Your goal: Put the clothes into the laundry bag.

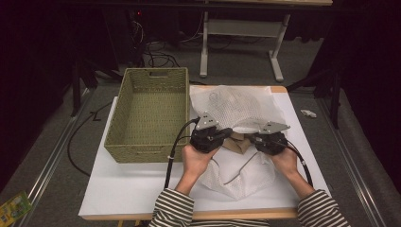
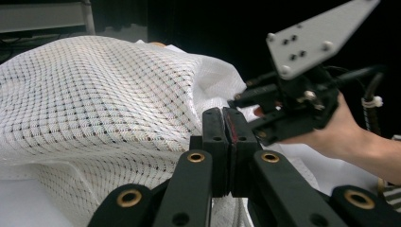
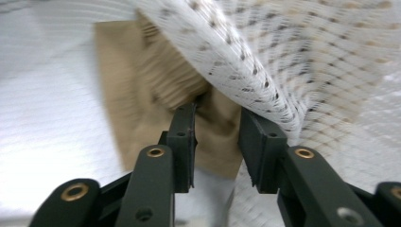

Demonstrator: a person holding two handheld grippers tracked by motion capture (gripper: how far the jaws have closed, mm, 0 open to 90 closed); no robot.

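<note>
A white mesh bag (image 1: 236, 106) lies rumpled on the white table (image 1: 132, 184), and a tan cloth (image 1: 236, 143) shows at its near edge between my two grippers. My left gripper (image 1: 224, 134) is shut, its tips (image 2: 222, 127) against the mesh (image 2: 94, 94); whether a fold is pinched I cannot tell. From the right, my right gripper (image 1: 250, 138) points at the tan cloth. In the right gripper view its jaws (image 3: 217, 123) stand apart around the tan cloth (image 3: 142, 85), under the raised mesh edge (image 3: 293, 56), without pressing on it. The left gripper view also catches the right gripper (image 2: 246, 117).
A woven basket (image 1: 156, 71) with nothing in it stands at the table's left, close to my left hand. More white mesh lies in front of my hands (image 1: 241, 182). Past the far edge are cables and a table frame (image 1: 241, 28).
</note>
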